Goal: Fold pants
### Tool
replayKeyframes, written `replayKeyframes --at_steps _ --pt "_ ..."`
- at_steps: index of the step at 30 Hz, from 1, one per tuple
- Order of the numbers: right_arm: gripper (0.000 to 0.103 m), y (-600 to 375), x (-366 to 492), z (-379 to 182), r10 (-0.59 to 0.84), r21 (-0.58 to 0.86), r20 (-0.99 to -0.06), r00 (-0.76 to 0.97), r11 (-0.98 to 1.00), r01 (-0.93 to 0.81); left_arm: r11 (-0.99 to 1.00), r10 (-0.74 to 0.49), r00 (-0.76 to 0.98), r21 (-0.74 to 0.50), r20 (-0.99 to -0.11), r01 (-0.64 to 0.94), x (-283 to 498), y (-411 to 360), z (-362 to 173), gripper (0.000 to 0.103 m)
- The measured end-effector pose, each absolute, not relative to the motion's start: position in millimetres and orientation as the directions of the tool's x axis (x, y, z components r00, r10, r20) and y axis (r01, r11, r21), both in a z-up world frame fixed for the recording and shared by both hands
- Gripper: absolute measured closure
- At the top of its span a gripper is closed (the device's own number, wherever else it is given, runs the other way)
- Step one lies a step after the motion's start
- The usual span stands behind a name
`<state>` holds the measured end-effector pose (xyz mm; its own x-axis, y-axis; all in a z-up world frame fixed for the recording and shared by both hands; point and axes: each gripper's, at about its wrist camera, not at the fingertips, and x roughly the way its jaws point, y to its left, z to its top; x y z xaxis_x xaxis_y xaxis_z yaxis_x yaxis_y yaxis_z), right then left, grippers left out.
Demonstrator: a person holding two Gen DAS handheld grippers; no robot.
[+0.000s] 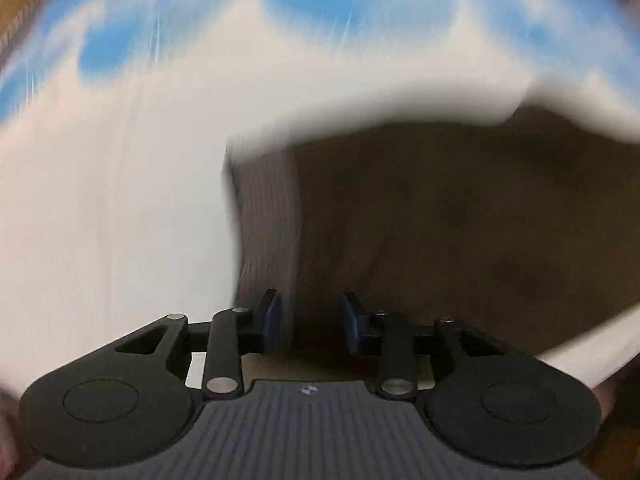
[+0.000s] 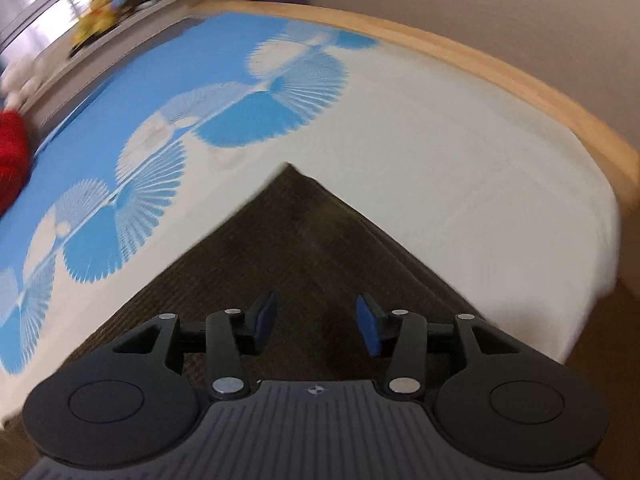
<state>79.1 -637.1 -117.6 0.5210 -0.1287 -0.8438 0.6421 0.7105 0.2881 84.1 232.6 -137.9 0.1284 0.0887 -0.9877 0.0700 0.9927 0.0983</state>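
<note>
My left tongs (image 1: pixel 310 326) and right tongs (image 2: pixel 316 326) both stand apart and empty above the brown pants (image 2: pixel 304 248), laid flat on the bed (image 2: pixel 460 168) so folds lie smooth.

In the blurred left wrist view, the left gripper (image 1: pixel 310 322) points down with its blue pads (image 1: pixel 269 322) apart and nothing between them, above dark brown pants (image 1: pixel 460 232) lying on a white sheet with blue patches (image 1: pixel 120 200)
</note>
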Motion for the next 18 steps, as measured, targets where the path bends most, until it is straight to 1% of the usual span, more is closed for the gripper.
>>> replayKeyframes --at_steps 1,2,4,6,7,9,11,12,13,14,15,16,18 --pt "0.056 -641.1 70.5 -122.3 -0.117 0.313 -0.850 0.514 0.672 0.671 0.987 0.101 0.153 0.119 -0.983 0.110 80.8 227.5 -135.1 0.060" --pt "0.056 -645.6 61.2 -127.7 -0.107 0.336 -0.855 0.507 0.630 0.700 0.986 0.101 0.190 0.124 -0.977 0.115 79.6 223.5 -127.1 0.060" --pt "0.056 -652.1 39.9 -136.7 -0.093 0.359 -0.869 0.486 0.559 0.747 0.991 0.068 0.266 0.095 -0.962 0.093 76.5 218.7 -107.6 0.060" --pt "0.056 -656.1 26.2 -140.6 -0.109 0.359 -0.874 0.473 0.511 0.781 0.995 0.012 0.326 0.042 -0.945 0.085 73.8 210.7 -94.7 0.060" --pt "0.056 -659.4 19.9 -141.0 -0.131 0.353 -0.874 0.468 0.490 0.797 0.996 -0.007 0.347 0.024 -0.938 0.085 74.4 205.8 -89.5 0.060" --pt "0.056 -662.2 10.4 -143.3 -0.154 0.365 -0.865 0.478 0.461 0.809 0.994 -0.011 0.382 0.030 -0.924 0.102 78.0 193.3 -83.7 0.060" --pt "0.055 -665.2 4.5 -146.4 -0.143 0.392 -0.859 0.491 0.434 0.811 0.991 -0.012 0.381 0.040 -0.925 0.128 86.8 183.6 -88.5 0.058" --pt "0.055 -666.4 1.1 -148.1 -0.130 0.414 -0.855 0.502 0.412 0.812 0.989 0.001 0.346 0.051 -0.938 0.136 98.9 181.9 -102.1 0.058" --pt "0.053 -666.8 -1.2 -149.9 -0.120 0.434 -0.849 0.515 0.399 0.808 0.987 0.049 0.290 0.092 -0.956 0.135 102.2 183.3 -116.3 0.058" --pt "0.051 -666.8 -1.7 -151.6 -0.112 0.450 -0.842 0.528 0.396 0.801 0.973 0.136 0.230 0.174 -0.964 0.155 106.5 183.2 -134.9 0.062" --pt "0.050 -667.9 -3.0 -152.8 -0.111 0.454 -0.838 0.534 0.400 0.796 0.954 0.175 0.223 0.221 -0.959 0.204 108.6 175.5 -143.8 0.062" --pt "0.048 -668.5 -4.3 -154.2 -0.120 0.443 -0.842 0.526 0.402 0.801 0.945 0.183 0.236 0.237 -0.954 0.224 109.3 169.8 -143.7 0.062" --pt "0.045 -674.8 -6.3 -157.1 -0.132 0.428 -0.851 0.508 0.384 0.818 0.956 0.174 0.249 0.224 -0.953 0.190 110.6 165.8 -136.2 0.059"
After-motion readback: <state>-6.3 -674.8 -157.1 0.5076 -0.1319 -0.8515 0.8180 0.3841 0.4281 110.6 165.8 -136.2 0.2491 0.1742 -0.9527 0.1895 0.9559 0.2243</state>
